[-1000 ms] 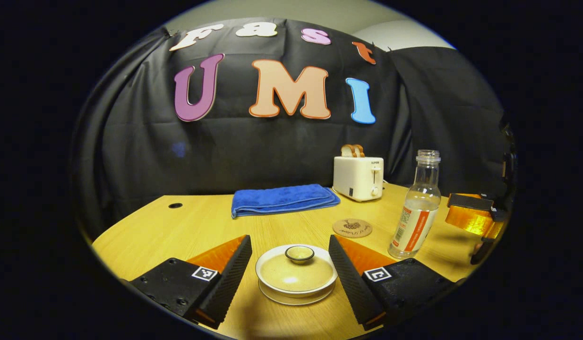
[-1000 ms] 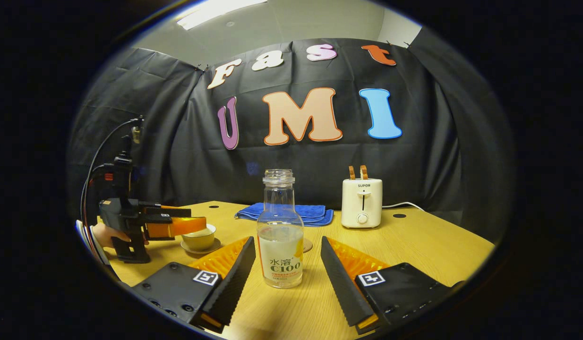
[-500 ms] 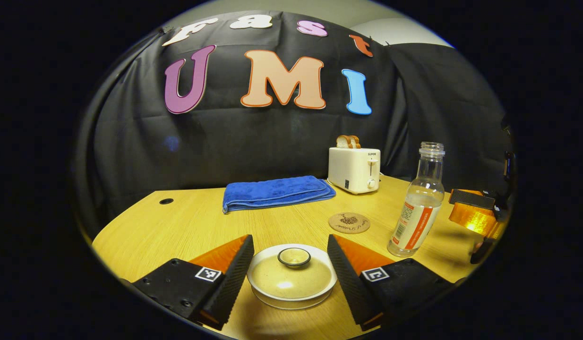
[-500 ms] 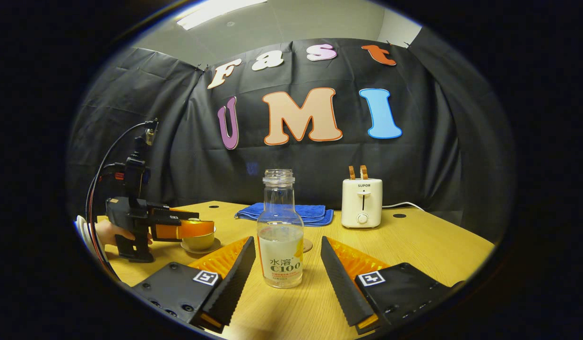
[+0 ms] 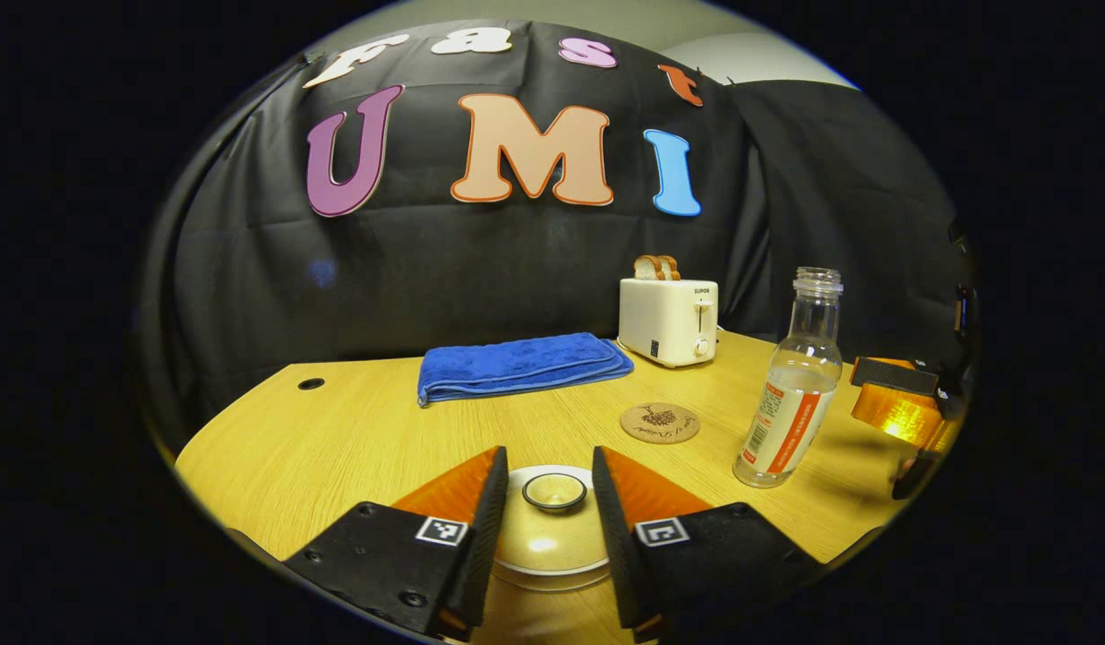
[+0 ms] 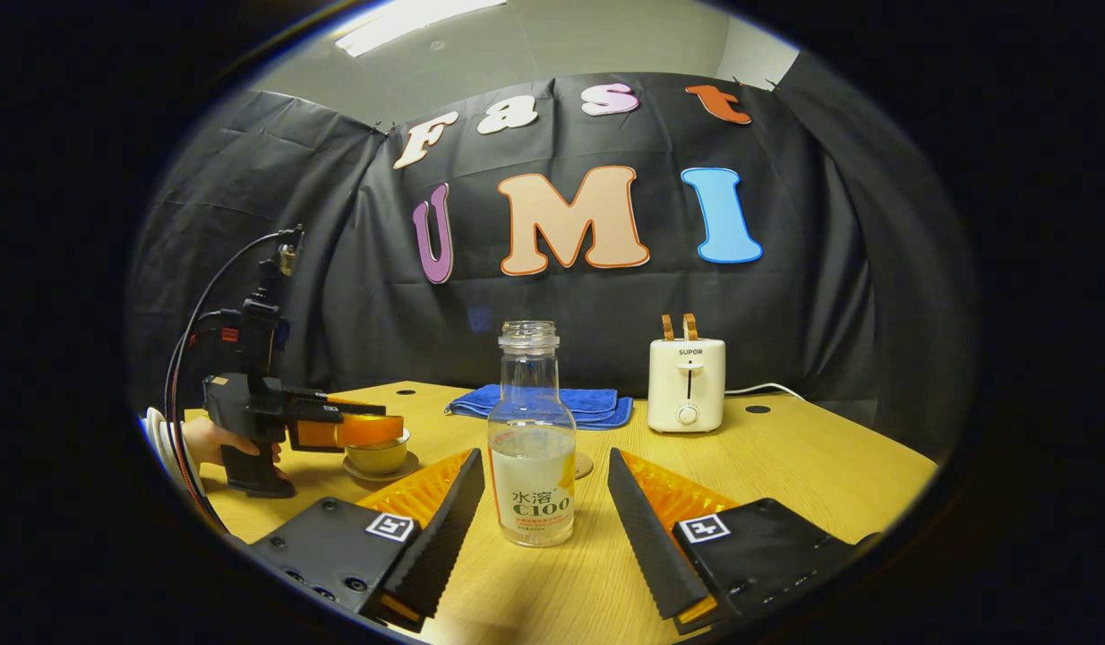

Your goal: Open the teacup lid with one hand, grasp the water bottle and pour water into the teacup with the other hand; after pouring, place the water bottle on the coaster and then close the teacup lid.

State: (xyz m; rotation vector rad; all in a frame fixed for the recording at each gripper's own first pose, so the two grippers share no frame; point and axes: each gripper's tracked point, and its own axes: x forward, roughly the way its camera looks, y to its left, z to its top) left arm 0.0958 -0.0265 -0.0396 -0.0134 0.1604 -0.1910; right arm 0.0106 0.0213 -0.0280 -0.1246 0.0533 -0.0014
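My left gripper (image 5: pixel 547 511) straddles the teacup lid (image 5: pixel 552 524) near its knob, contact unclear, while my right gripper (image 6: pixel 545 515) stands spread around the untouched water bottle (image 6: pixel 530 448) beside the coaster (image 5: pixel 660 422).

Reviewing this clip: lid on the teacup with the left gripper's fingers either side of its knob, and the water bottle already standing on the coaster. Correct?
Not quite. In the left gripper view the water bottle stands on the bare table, to the right of the coaster, which has nothing on it. The rest holds: the lid is on the teacup, its knob between the left gripper fingers.
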